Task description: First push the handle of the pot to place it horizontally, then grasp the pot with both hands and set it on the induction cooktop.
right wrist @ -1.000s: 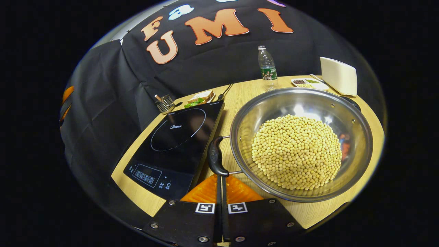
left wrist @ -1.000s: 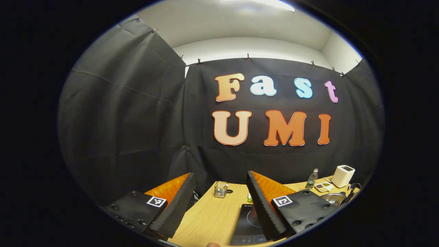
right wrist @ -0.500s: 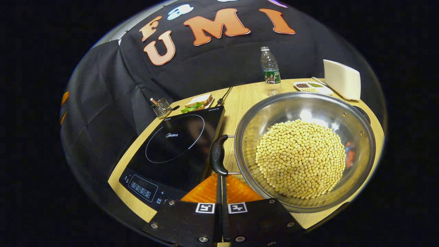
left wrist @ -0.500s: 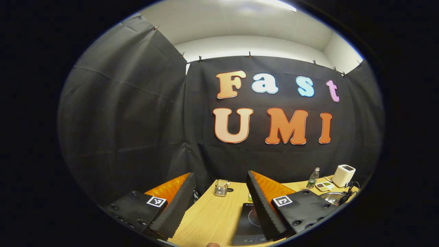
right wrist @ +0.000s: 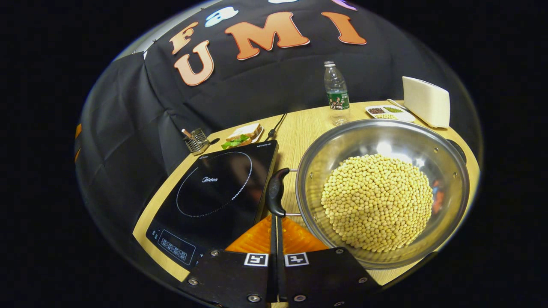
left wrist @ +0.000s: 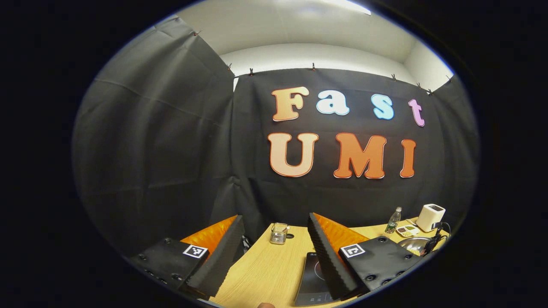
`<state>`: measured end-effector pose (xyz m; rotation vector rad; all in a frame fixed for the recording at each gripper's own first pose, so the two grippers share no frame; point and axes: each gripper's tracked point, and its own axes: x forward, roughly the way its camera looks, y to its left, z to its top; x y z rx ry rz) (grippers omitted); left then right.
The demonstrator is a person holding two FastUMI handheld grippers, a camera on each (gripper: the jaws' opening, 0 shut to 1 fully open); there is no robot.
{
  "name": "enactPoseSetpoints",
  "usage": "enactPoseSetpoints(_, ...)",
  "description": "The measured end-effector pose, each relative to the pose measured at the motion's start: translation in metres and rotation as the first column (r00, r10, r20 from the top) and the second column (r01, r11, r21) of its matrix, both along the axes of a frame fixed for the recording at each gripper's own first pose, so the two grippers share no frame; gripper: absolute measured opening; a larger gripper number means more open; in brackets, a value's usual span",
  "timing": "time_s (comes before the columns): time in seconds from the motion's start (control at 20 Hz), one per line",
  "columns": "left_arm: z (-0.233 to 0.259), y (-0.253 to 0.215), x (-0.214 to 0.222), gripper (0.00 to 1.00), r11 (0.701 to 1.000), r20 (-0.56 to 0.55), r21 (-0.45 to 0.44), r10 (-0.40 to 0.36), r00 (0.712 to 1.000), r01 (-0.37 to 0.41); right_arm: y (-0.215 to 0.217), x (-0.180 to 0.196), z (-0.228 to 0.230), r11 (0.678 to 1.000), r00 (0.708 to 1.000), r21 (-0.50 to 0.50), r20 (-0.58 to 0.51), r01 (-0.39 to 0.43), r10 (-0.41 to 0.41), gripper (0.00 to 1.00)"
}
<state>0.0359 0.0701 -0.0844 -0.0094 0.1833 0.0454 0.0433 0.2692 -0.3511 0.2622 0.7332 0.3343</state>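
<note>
While my right gripper, pinched closed on nothing, sits right below the pot handle, my left gripper gapes wide, far off.

- "Midea" brand, white print, on glass of induction cooktop, inside dotted ring (right gripper view).
- Small white word at far right corner of cooktop top – too small to read.
- Control strip at near edge of cooktop: row of white icons & a "+" sign, captions illegible.
- Square black-&-white coded markers on right gripper body, two side by side; no letters.
- Same kind of markers on left gripper body, one per finger base.
</note>
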Motion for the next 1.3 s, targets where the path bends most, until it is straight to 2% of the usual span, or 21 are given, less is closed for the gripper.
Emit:
enactPoseSetpoints(0.45, 0.004, -0.013, -0.003, 0.97, 1.000, 0.010, -0.010, -0.023, 1.000, 0.023, 0.002, 0.005, 0.004, 1.000, 1.000, 0.000, 0.017, 0.015, -0.015, 0.00)
enactPoseSetpoints(0.75, 0.014, -0.040, -0.009, 0.97, 0.997, 0.027, -0.014, -0.072, 0.997, 0.073, -0.007, -0.011, 0.049, 0.999, 0.995, 0.052, 0.102, 0.010, -0.016, 0.00)
enactPoseSetpoints(1.0, 0.023, -0.078, -0.017, 0.97, 0.989, 0.047, -0.022, -0.146, 0.988, 0.147, -0.033, -0.023, 0.083, 0.999, 0.980, 0.045, 0.193, 0.031, -0.039, 0.00)
enactPoseSetpoints(1.3, 0.028, -0.128, -0.025, 0.97, 0.974, 0.061, -0.032, -0.223, 0.973, 0.225, -0.089, -0.026, 0.103, 0.992, 0.956, 0.022, 0.267, 0.121, -0.122, 0.00)
